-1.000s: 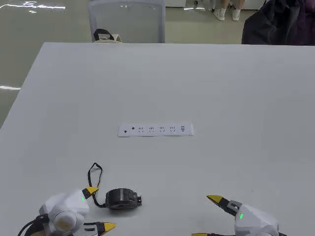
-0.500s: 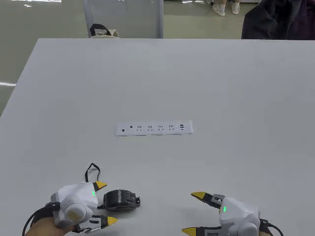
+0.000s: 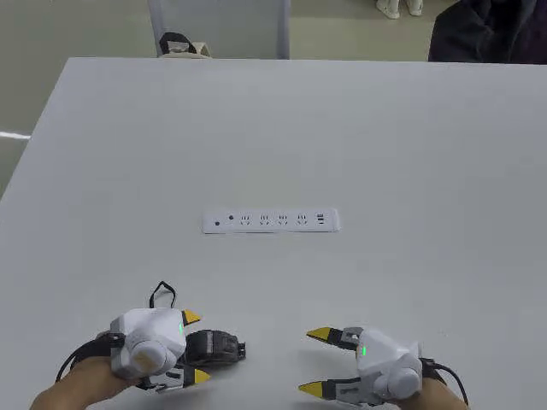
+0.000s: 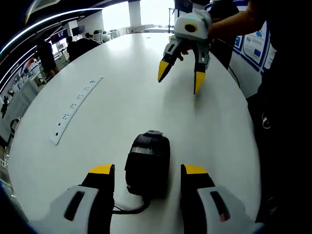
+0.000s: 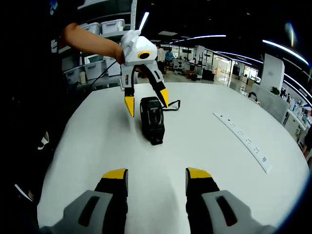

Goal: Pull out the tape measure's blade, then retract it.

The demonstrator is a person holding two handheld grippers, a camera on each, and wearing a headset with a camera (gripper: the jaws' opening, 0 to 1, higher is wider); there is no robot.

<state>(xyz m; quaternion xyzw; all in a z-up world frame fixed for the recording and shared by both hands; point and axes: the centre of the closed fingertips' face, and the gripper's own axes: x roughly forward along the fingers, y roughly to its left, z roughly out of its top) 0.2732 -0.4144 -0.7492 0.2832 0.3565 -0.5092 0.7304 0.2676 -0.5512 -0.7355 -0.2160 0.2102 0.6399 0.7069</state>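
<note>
Now, both grippers are low over the white bench (image 3: 385,145), at its near edge in the head view.

Tape measure (image 3: 214,348): black case, lying flat on the bench near the left corner of that edge. A thin black wrist cord (image 3: 162,295) trails from it and loops away on the bench surface. The blade is in the case. A small tab shows at the end that faces the right gripper, too small to make out further.

Left gripper (image 3: 197,346): jaws wide open, yellow tips set one on either side of the case. In the left gripper view the tape measure (image 4: 147,163) sits between the two jaws of the left gripper (image 4: 148,169), with a strip of bench visible on each side, so the jaws straddle the case and have no hold on it. The right gripper view agrees: the left gripper (image 5: 146,102) points down with its tips flanking the far end of the tape measure (image 5: 152,119).

Right gripper (image 3: 314,361): jaws open, nothing between them. It points toward the tape measure and sits near it, apart from it, with bare bench between. The person's hand shows behind each gripper.

A white power strip (image 3: 271,220) lies flat mid-bench, well beyond both grippers. A chair (image 3: 218,26) stands at the far edge.
</note>
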